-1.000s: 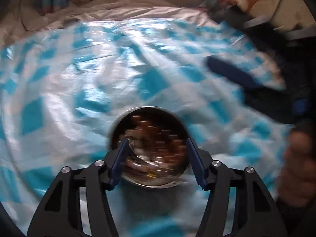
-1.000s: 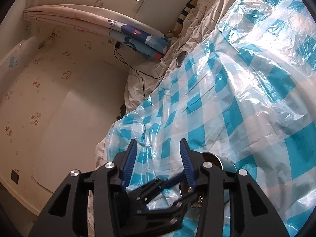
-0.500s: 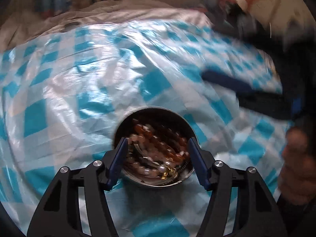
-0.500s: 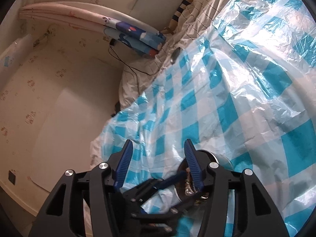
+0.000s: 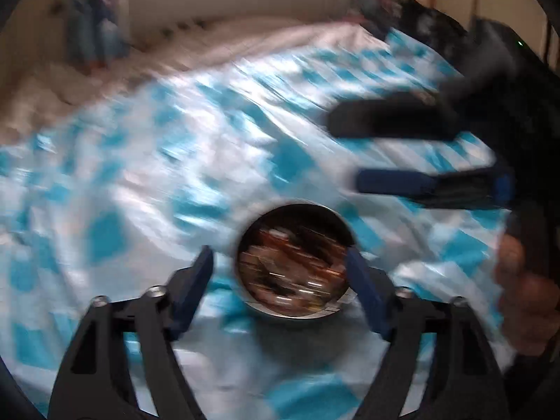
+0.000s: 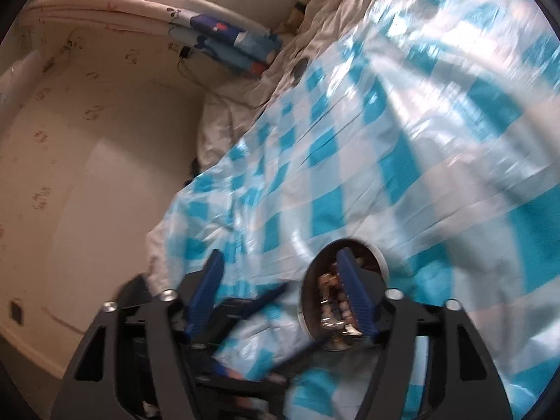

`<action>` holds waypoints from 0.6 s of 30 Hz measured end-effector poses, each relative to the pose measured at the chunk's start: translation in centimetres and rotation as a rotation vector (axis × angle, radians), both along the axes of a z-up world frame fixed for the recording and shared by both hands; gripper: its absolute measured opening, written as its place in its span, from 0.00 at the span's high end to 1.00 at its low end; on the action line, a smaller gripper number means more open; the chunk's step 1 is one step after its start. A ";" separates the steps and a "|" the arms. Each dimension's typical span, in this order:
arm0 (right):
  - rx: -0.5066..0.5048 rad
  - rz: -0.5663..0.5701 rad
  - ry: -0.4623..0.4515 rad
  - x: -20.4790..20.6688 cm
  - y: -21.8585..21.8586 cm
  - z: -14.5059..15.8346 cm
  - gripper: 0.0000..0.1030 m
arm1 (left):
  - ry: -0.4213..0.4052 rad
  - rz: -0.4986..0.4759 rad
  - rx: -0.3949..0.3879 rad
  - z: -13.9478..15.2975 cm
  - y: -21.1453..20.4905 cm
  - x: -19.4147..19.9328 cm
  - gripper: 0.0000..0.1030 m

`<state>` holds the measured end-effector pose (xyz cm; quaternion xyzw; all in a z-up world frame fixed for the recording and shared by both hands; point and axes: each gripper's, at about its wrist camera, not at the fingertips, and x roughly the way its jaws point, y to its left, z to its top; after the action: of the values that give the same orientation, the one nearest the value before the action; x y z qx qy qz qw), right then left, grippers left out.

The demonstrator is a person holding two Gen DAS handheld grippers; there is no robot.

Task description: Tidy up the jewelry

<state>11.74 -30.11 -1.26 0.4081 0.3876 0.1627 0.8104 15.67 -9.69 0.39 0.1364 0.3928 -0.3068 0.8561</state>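
Drawn back and leftward from the tin [image 5: 294,262] of jewelry [image 5: 292,267] since before: left gripper [image 5: 280,280], spread wide, empty. Right gripper [image 6: 280,290] likewise parted. Tin resting on checkered sheet [image 5: 140,175].

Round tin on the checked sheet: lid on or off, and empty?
Open, not empty. The tin shows no lid, and brown beads and shiny metal pieces fill its inside. Blur hides which pieces they are.

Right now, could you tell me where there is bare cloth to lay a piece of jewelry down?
The checked cloth lies bare left of and beyond the metal tin, up to the rumpled bedding. It is crowded around the tin: the left gripper straddles it, and the right gripper hovers just beyond it to the right.
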 end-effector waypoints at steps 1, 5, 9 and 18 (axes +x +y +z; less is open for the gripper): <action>-0.055 -0.005 0.006 -0.4 0.1 0.3 0.27 | -0.033 0.051 -0.003 0.4 0.9 -0.1 0.16; -0.288 0.003 0.059 -1.6 0.8 0.5 0.26 | -0.037 0.157 0.025 0.2 3.0 0.6 0.12; -0.456 0.029 0.120 -3.1 1.8 -0.3 0.26 | -0.044 0.217 0.068 -0.1 4.4 -0.1 0.11; -0.758 0.117 0.099 -7.6 6.6 -0.5 0.19 | -0.142 0.249 0.068 2.3 5.3 -4.6 0.08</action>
<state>4.14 -23.55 -1.80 0.0639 0.4815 0.0341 0.8734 11.05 -4.43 2.65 0.1369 0.3554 -0.1744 0.9081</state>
